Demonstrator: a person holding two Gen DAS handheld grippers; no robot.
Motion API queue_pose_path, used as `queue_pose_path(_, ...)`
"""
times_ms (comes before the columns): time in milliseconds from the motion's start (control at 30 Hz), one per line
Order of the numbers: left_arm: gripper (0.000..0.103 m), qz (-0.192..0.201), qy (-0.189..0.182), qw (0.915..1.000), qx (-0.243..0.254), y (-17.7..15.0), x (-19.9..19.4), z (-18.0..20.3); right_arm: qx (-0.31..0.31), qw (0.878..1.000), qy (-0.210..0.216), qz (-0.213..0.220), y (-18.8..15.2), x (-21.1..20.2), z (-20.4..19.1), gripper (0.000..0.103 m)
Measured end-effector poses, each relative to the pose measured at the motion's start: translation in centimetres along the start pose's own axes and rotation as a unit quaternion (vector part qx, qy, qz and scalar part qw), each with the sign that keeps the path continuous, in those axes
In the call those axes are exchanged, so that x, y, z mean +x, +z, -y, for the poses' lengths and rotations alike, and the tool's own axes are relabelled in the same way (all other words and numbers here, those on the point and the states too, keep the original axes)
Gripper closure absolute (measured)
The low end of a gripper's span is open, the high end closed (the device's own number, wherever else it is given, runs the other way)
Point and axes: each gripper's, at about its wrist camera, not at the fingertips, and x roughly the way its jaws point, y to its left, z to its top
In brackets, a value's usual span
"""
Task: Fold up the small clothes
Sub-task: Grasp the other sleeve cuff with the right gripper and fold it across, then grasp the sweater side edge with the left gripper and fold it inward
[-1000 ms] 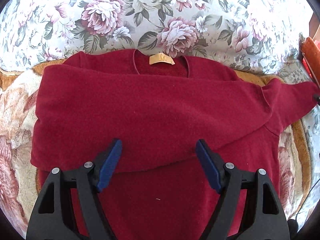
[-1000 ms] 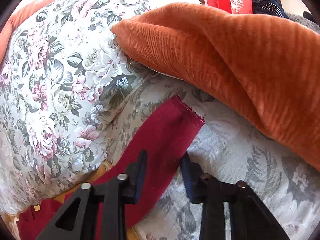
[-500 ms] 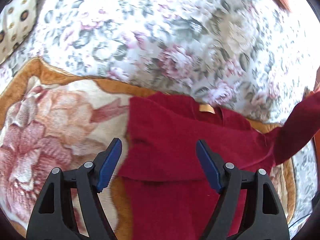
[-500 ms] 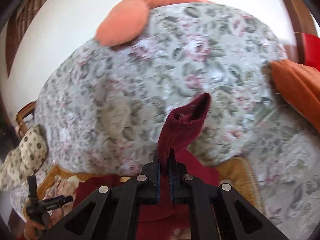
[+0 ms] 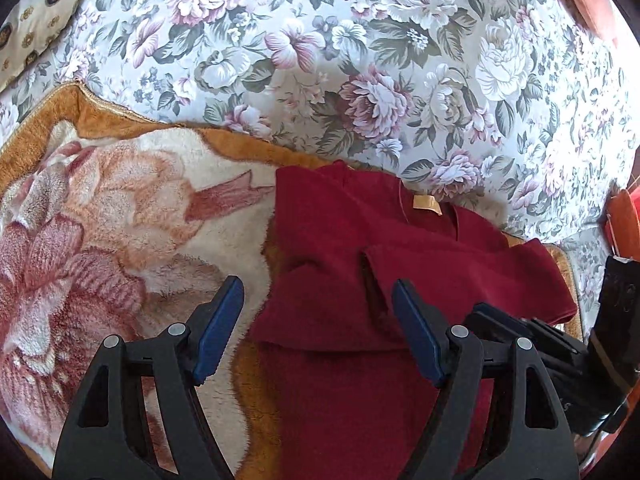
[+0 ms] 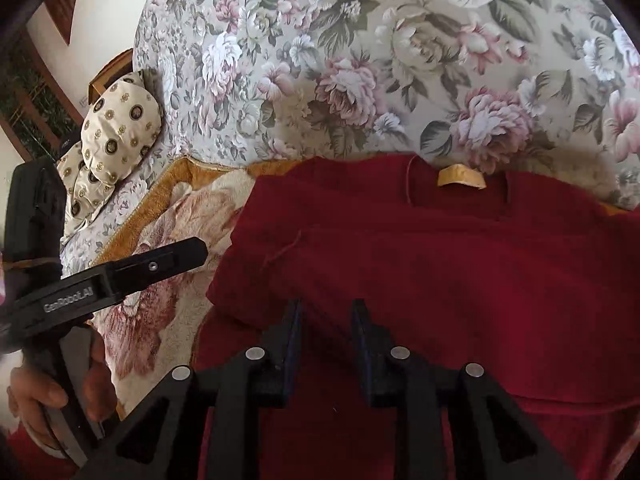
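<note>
Red sweater (image 5: 400, 320) lies on the plush blanket (image 5: 120, 240), collar against the floral cushion (image 5: 360, 60), both sleeves folded across. Left gripper (image 5: 316, 328) spread wide over its left edge; bare blanket beyond. Right gripper (image 6: 326, 340) parted, empty, above the sleeve

a dark red sweater (image 5: 344, 264) lies flat on a plush flowered blanket (image 5: 120, 216), neck with its tan label (image 5: 427, 205) toward the floral cushion (image 5: 360, 60), both sleeves folded across the chest, one overlapping the other.
</note>
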Motion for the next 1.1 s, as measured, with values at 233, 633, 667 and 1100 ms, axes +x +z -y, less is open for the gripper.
queue_pose_path(233, 0.026, -0.047, -0.068, 0.9963, -0.021, -0.1, 2.0, 3.6, 0.043, 0.998, -0.019, 0.036, -0.6, -6.3, 4.5, 0.077)
queue_pose_path(633, 0.043, -0.11, -0.089, 0.9877, -0.066, -0.3, 6.6, 5.0, 0.101, 0.992, 0.003, 0.074, -2.5, -10.8, 7.7, 0.076)
queue_pose_path(667, 0.062, -0.11, -0.088, 0.9879, -0.065, -0.2, 6.6, 4.9, 0.102, 0.992, 0.001, 0.079, -2.6, -11.1, 7.8, 0.076)
queue_pose_path(1100, 0.088, 0.01, -0.092, 0.9951, -0.034, 4.2, -0.6, 2.1, 0.128, 0.976, -0.086, 0.154, 1.0, -17.7, 11.2, 0.076)
